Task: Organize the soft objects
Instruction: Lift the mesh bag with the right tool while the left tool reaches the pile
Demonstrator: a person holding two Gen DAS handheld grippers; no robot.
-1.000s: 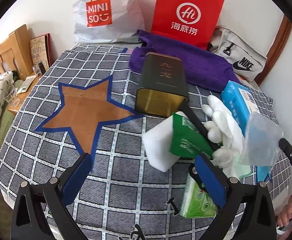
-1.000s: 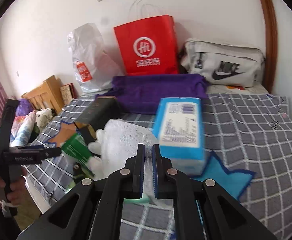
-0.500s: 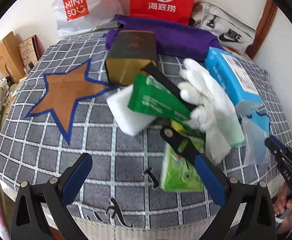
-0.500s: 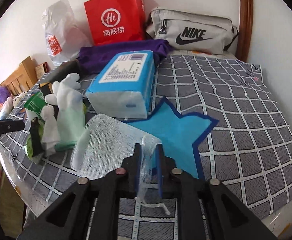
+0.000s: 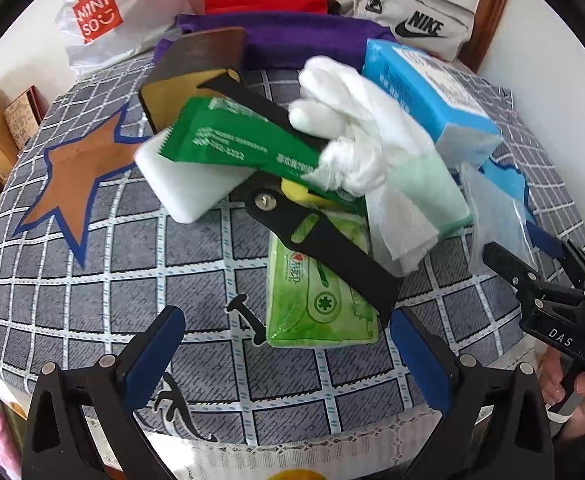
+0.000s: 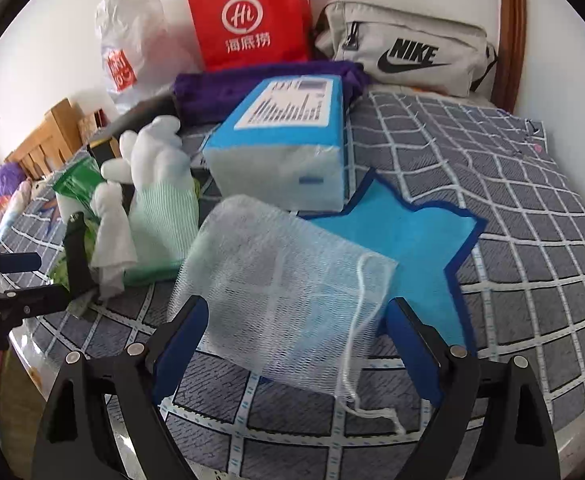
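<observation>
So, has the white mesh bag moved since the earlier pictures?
Yes. The white mesh bag came down onto the bedspread, partly over the blue star patch; the right gripper jaws have just opened.

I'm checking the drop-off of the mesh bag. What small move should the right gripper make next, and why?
Probably lift the right gripper straight back and away. Its jaws have just been opening and now stand wide, with the mesh bag lying loose between them on the bed, overlapping the blue star. The pads no longer press on it, so backing off should leave it in place.
</observation>
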